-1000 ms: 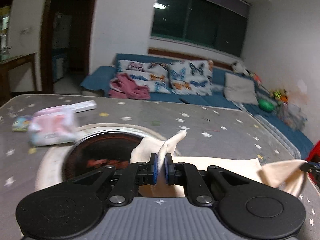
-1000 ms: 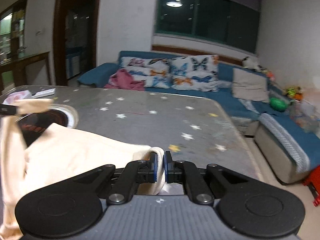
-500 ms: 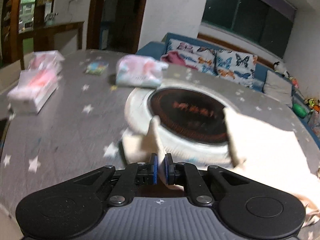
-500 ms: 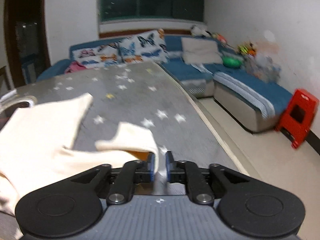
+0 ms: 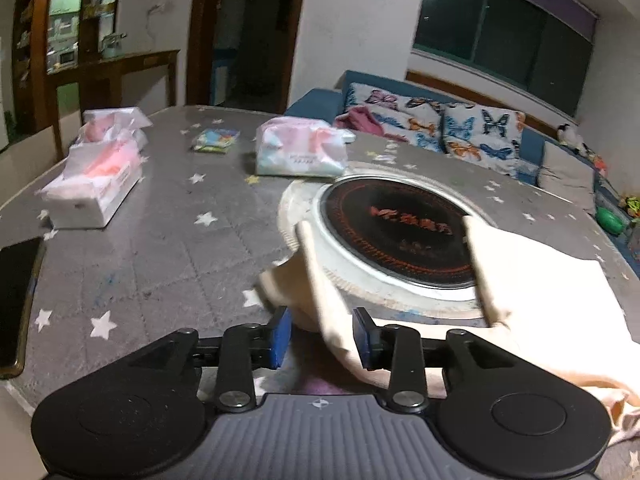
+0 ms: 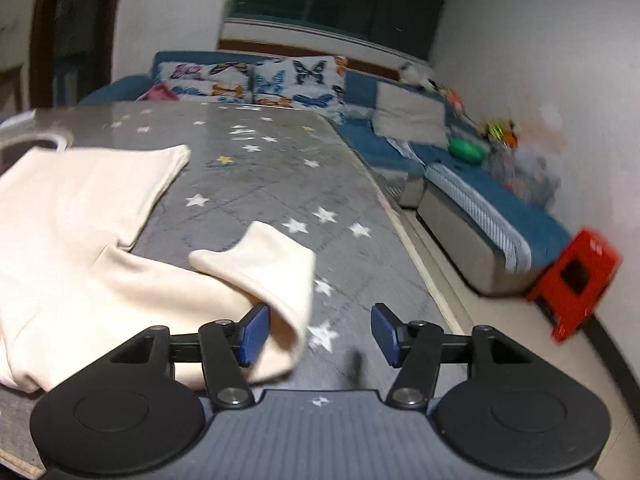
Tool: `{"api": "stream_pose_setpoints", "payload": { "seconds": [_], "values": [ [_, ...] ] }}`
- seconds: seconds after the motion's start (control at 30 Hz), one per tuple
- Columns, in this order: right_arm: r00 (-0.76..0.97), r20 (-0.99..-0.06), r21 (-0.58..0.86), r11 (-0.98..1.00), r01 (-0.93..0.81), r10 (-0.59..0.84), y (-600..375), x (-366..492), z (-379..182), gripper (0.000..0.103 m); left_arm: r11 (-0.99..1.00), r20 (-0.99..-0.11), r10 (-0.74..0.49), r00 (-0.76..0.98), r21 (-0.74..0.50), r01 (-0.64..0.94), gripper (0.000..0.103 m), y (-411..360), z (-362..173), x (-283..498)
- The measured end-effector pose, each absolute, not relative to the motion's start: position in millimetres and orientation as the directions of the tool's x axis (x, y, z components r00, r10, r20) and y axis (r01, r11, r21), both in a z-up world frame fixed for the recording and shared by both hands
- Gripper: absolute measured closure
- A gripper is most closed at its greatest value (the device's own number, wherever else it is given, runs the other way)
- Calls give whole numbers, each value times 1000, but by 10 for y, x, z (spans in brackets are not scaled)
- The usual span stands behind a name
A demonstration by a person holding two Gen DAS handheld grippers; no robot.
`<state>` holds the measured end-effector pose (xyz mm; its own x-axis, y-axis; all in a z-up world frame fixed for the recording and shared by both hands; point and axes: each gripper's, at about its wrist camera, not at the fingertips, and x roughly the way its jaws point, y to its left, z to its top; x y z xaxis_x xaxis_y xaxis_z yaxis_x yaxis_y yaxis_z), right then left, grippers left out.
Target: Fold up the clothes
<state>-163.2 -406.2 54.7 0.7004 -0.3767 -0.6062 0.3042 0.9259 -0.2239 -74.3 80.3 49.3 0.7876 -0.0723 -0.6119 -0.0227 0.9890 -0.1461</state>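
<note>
The cream garment [image 5: 532, 280] lies spread on the grey star-patterned table [image 5: 160, 248], and neither view takes in the whole of it. In the left wrist view its near part runs under the tool body and its far right portion is cut off at the frame edge; one fold covers the near right rim of the round dark cooktop [image 5: 392, 236] set in the middle of the table. In the right wrist view the garment [image 6: 80, 232] runs off the left side of the frame, so its full shape is hard to make out.

The left tool [image 5: 320, 336] has its jaws opening, with a narrow strip of the cloth standing up between the blue pads and leaning on the right one; the pads do not squeeze it. The right tool [image 6: 320, 328] also has its jaws opening, wider; a rounded end of the garment, perhaps a sleeve, lies against its left pad, and bare table shows before the right pad, close to the table's right edge.

Toward the far left corner of the table sit soft packs of tissues [image 5: 96, 184], with another pack [image 5: 300, 152] just beyond the cooktop; their print is blurred. A small colourful packet [image 5: 216, 140] lies between them, unreadable. A dark phone [image 5: 16, 296] at the left edge is partly cut off.

Beyond the table a blue sofa [image 6: 480, 200] holds butterfly cushions [image 6: 260, 80], and a red stool [image 6: 572, 284] stands on the floor, smeared by motion
</note>
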Motion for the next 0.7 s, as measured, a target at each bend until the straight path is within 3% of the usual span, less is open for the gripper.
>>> {"api": "stream_pose_setpoints", "payload": {
  "seconds": [0.17,0.23,0.3,0.5,0.7],
  "values": [
    [711,-577,-283,915,288,-402,-4033,-1492,522,44,990,-585,-107,804,-133,35,59,681,597,-815],
    [720,-537,-259,898,356,-440,-4136,-1508,566,44,990,-576,-119,809,-131,53,57,634,635,-833],
    [708,-524,-201,877,437,-473,-4320,-1565,607,38,989,-573,-133,809,-129,71,56,577,655,-841],
    [649,-574,-31,805,593,-500,-4791,-1838,571,33,982,-586,-190,788,-128,142,55,343,614,-817],
    [630,-594,-22,793,608,-500,-4887,-2014,494,34,959,-593,-280,755,-131,253,55,17,586,-829]
  ]
}}
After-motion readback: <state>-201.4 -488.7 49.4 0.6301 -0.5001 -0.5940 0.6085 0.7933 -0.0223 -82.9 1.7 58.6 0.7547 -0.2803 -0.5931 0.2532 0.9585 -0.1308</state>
